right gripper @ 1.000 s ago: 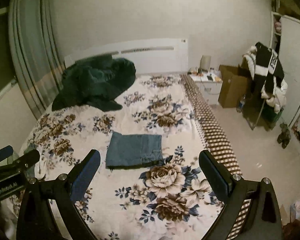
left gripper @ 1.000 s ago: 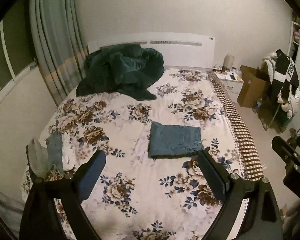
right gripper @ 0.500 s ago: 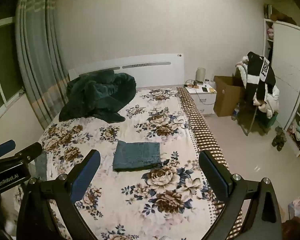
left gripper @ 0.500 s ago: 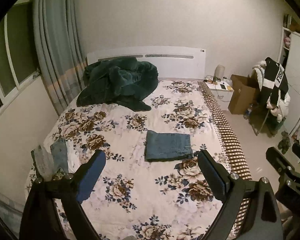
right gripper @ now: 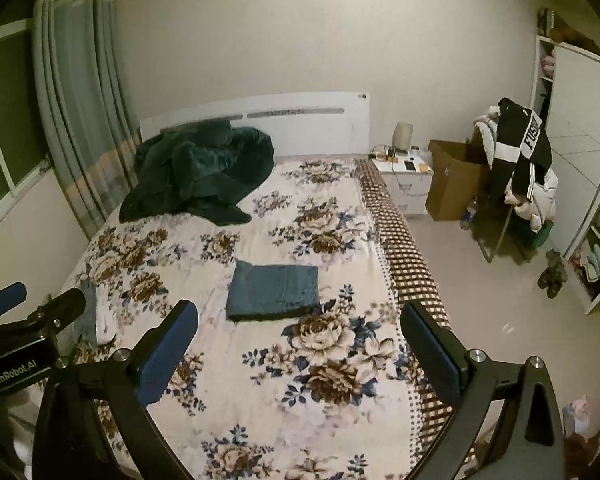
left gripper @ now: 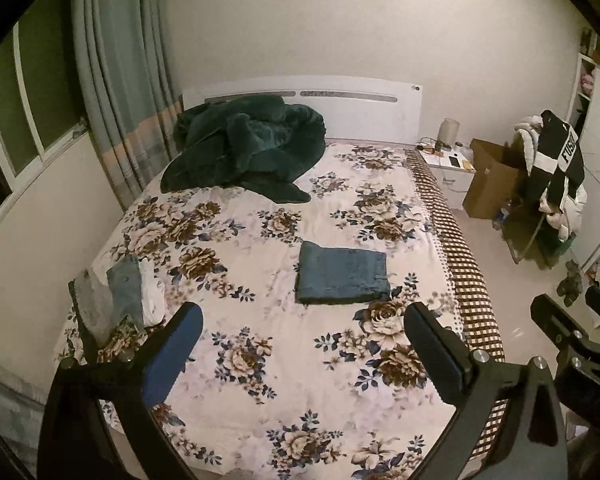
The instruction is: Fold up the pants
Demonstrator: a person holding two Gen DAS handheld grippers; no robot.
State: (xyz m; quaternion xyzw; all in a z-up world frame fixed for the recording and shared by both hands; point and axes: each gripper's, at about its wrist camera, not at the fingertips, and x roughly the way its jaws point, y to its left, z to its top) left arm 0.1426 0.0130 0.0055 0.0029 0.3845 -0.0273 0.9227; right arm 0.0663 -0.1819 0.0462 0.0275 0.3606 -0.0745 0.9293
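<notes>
while both grippers hang above the foot of the bed (left gripper: 284, 408), the folded blue pants (left gripper: 342, 274) lie flat as a neat rectangle near the middle of the floral bedspread (left gripper: 228, 240), closer to the checked right border (left gripper: 466, 264) than to the window side. nothing touches the pants; both tools are well apart from them.

the left gripper (left gripper: 302, 340) has its jaws spread wide and released, holding nothing, with blue pads (left gripper: 172, 356) showing on the inner face of one finger. the right gripper (right gripper: 300, 336) is likewise spread wide and empty, its blue pads (right gripper: 168, 350) visible on the left finger. each tool appears at the edge of the other's view: the right one at the far right of the left wrist view, the left one, marked "genrobot.ai", at the far left of the right wrist view.

a small stack of folded clothes (left gripper: 118, 298) in grey, blue and white lies at the left edge of the bed, near the left finger of the left gripper. a crumpled dark green blanket (left gripper: 248, 144) is heaped at the head of the bed against the white headboard (left gripper: 364, 112).

grey-blue curtains (left gripper: 116, 80) hang beside the window on the left. to the right of the bed stand a white nightstand (right gripper: 406, 182) with small items and a lamp, a cardboard box (right gripper: 450, 182), and a rack draped with a black and white jacket (right gripper: 518, 148).
</notes>
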